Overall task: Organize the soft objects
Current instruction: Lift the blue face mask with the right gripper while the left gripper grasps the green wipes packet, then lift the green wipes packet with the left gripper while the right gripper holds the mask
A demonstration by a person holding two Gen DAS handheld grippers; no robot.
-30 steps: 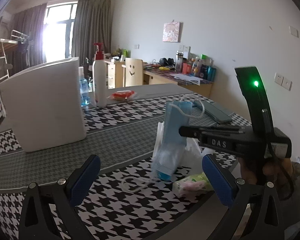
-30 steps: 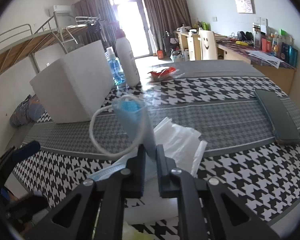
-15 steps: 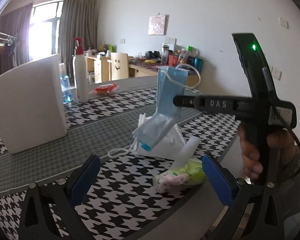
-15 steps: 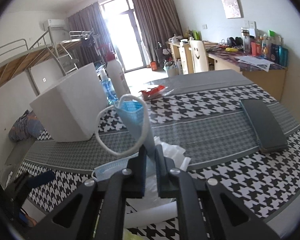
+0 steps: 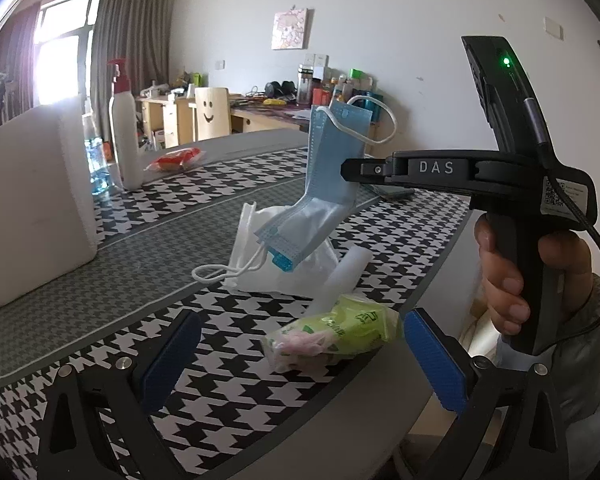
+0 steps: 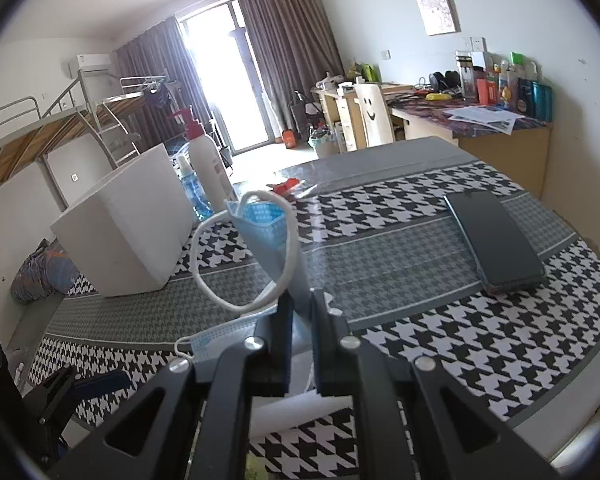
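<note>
Bare tablecloth [image 5: 112, 280] lies open between the white box [image 5: 32, 204] and the mask pile [image 5: 284, 248].

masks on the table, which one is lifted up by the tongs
The blue mask: the right tongs pinch it upright, while the white mask lies flat on the table.

A black-and-white houndstooth cloth with grey bands covers the worktop [image 5: 228, 196]. The pleated paper face mask [image 5: 328, 168] is light blue with white ear loops, beside a green-and-pink plastic tissue pack [image 5: 336, 334]. The tall plastic pump bottle [image 5: 124, 132] is white with a red top, and the left tongs [image 5: 300, 356] carry blue pads.
</note>
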